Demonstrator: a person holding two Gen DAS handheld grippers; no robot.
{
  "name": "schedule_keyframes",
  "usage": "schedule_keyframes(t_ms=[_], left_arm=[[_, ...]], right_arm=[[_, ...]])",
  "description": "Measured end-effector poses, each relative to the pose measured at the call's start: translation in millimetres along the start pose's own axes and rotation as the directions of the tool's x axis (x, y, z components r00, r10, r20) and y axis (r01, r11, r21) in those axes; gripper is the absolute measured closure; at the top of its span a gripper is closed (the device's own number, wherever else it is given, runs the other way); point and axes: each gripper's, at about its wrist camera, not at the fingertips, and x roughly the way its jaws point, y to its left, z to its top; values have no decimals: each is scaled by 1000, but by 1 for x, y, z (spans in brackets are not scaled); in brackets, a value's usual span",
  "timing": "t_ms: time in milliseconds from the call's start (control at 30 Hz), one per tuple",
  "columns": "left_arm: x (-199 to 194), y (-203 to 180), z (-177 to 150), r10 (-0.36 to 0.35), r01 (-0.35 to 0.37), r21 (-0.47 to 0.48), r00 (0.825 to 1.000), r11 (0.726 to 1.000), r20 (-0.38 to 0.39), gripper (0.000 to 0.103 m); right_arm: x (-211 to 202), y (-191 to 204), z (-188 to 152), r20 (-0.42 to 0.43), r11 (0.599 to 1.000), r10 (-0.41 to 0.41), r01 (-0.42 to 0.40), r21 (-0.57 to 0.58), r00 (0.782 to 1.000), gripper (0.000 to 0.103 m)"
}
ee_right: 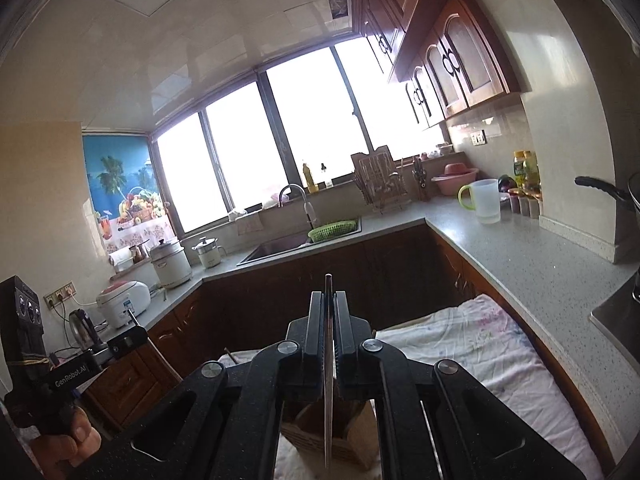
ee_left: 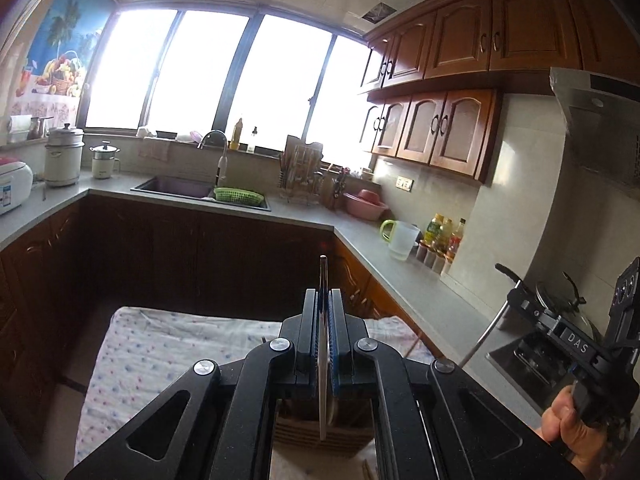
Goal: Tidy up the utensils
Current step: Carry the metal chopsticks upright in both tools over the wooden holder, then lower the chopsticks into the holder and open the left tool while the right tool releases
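Observation:
My left gripper (ee_left: 324, 296) is shut on a thin metal utensil (ee_left: 323, 364), seen edge-on, its handle end sticking up past the fingertips and its lower end over a wooden utensil holder (ee_left: 320, 436). My right gripper (ee_right: 329, 298) is shut on a thin, dark-handled utensil (ee_right: 329, 392), also edge-on, its lower tip reaching down to the wooden holder (ee_right: 344, 440). The holder stands on a floral cloth (ee_left: 168, 344) on a low table. The right gripper shows in the left wrist view (ee_left: 502, 269), holding its long thin utensil. The left gripper body (ee_right: 80, 356) shows in the right wrist view.
Grey counters (ee_right: 520, 248) wrap around the room. A sink (ee_left: 176, 188) with a green basket (ee_left: 239, 196), a dish rack (ee_left: 300, 176), a pink basin (ee_left: 366, 204), a white jug (ee_left: 400, 240), bottles (ee_left: 444, 236) and rice cookers (ee_left: 64, 156) stand on them. A stove with a pot (ee_left: 560, 308) is at right.

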Motion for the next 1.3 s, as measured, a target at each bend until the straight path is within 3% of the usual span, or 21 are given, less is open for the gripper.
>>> schedule_keyframes(t_ms=[233, 467, 667, 933, 1300], left_arm=[[53, 8, -17, 57, -57, -31, 998, 998, 9, 101], [95, 5, -57, 67, -69, -53, 997, 996, -35, 101], [122, 18, -71, 76, -83, -72, 993, 994, -93, 101], [124, 29, -66, 63, -73, -76, 991, 994, -121, 101], [126, 36, -69, 60, -71, -87, 990, 994, -125, 101]], right_arm=[[38, -4, 1, 20, 1000, -21, 22, -15, 1000, 99], [64, -14, -29, -9, 999, -37, 37, -13, 999, 99], [81, -20, -56, -68, 999, -50, 50, -3, 996, 99], [97, -29, -80, -158, 998, -65, 66, 3, 985, 99], [97, -31, -81, -171, 997, -67, 71, 20, 983, 99]])
